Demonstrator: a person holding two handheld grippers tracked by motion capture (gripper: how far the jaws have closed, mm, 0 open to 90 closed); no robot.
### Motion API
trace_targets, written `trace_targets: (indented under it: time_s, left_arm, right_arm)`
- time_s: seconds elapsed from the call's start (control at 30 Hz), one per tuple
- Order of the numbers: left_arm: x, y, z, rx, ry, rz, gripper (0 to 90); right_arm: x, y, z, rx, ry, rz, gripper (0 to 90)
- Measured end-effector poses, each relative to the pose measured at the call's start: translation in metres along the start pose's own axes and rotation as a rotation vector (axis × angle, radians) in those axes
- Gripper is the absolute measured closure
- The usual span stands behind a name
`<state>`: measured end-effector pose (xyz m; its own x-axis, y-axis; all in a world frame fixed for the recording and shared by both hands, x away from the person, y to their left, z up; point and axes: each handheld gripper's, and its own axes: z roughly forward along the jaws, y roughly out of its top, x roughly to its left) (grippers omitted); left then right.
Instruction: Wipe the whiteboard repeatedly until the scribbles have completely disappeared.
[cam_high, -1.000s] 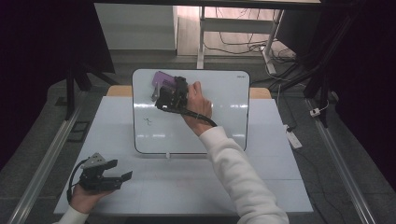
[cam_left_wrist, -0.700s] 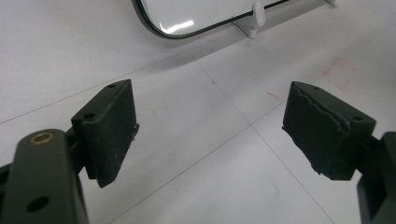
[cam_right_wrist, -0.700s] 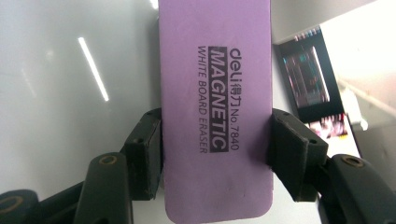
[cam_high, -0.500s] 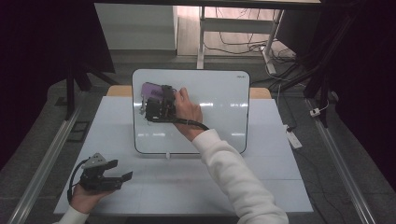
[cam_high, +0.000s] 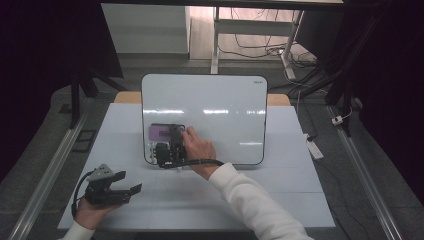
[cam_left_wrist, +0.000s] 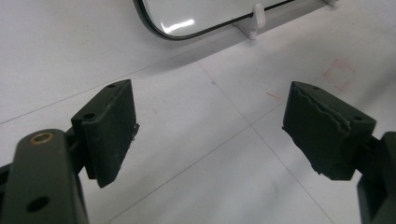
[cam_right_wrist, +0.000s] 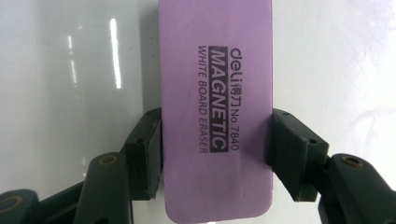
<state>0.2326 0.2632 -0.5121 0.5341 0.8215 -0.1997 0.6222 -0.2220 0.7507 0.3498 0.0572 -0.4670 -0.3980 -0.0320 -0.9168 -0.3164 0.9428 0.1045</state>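
A white board (cam_high: 215, 105) with a dark rim stands upright on the table. My right gripper (cam_high: 167, 137) is shut on a purple magnetic eraser (cam_high: 161, 133), held flat against the board's lower left part. In the right gripper view the eraser (cam_right_wrist: 215, 107) sits between both black jaws, its printed side facing the camera, and the board's glossy surface (cam_right_wrist: 70, 93) lies behind it. My left gripper (cam_high: 131, 183) rests in a hand near the table's front left corner, open with nothing between its pads (cam_left_wrist: 109, 126). The board's lower corner (cam_left_wrist: 187, 23) appears in the left gripper view.
The white table top (cam_high: 280, 195) spreads out in front of the board. A small white foot (cam_left_wrist: 254, 21) props the board's lower edge. Metal rails (cam_high: 47, 170) run along both sides of the table, and cables lie on the floor behind.
My right gripper has carried the eraser down and to the left across the board, from its upper left area to its lower left. The left gripper has stayed put.
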Motion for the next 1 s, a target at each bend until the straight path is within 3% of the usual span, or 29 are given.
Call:
trace_targets:
  time_s: [0.03, 0.1, 0.2, 0.27, 0.33, 0.47, 0.53, 0.67, 0.77, 0.9, 1.0]
  left_arm:
    - [0.0, 0.0, 0.0, -0.001, 0.0, 0.0, 18.1]
    - [0.0, 0.0, 0.0, -0.002, 0.001, -0.003, 18.1]
    - [0.001, -0.001, 0.0, -0.004, 0.001, -0.007, 18.1]
    - [0.001, -0.001, 0.0, -0.004, -0.001, -0.008, 18.1]
    - [0.002, -0.001, 0.0, -0.004, -0.001, -0.006, 18.1]
    - [0.002, -0.001, -0.001, -0.004, 0.0, -0.005, 18.1]
    - [0.001, 0.0, -0.002, -0.007, 0.001, -0.006, 18.1]
    - [0.0, 0.0, 0.0, -0.001, 0.001, -0.005, 18.1]
    - [0.0, 0.001, 0.001, 0.002, 0.002, -0.001, 18.1]
    - [0.0, 0.0, 0.0, -0.003, 0.003, -0.004, 18.1]
    - [0.002, 0.0, 0.0, -0.004, 0.003, -0.012, 18.1]
  right_arm:
    - [-0.004, 0.0, 0.001, 0.004, 0.013, 0.01, 40.1]
    - [-0.017, -0.002, 0.003, 0.021, -0.008, 0.033, 40.1]
    - [-0.042, -0.008, 0.009, 0.034, -0.029, 0.111, 40.1]
    - [-0.049, -0.012, 0.012, 0.023, -0.009, 0.147, 40.1]
    - [-0.04, -0.01, 0.008, 0.037, -0.022, 0.1, 40.0]
    - [-0.01, -0.009, 0.0, 0.013, 0.011, 0.016, 40.1]
    - [-0.001, -0.012, -0.004, 0.015, 0.013, 0.008, 40.1]
    - [-0.002, -0.017, -0.005, 0.029, 0.013, 0.013, 40.1]
    - [-0.009, -0.006, -0.002, 0.053, -0.017, 0.004, 40.0]
    - [-0.013, 0.011, 0.006, 0.032, -0.005, 0.009, 40.1]
    - [-0.01, 0.007, 0.004, 0.016, 0.023, 0.018, 40.1]
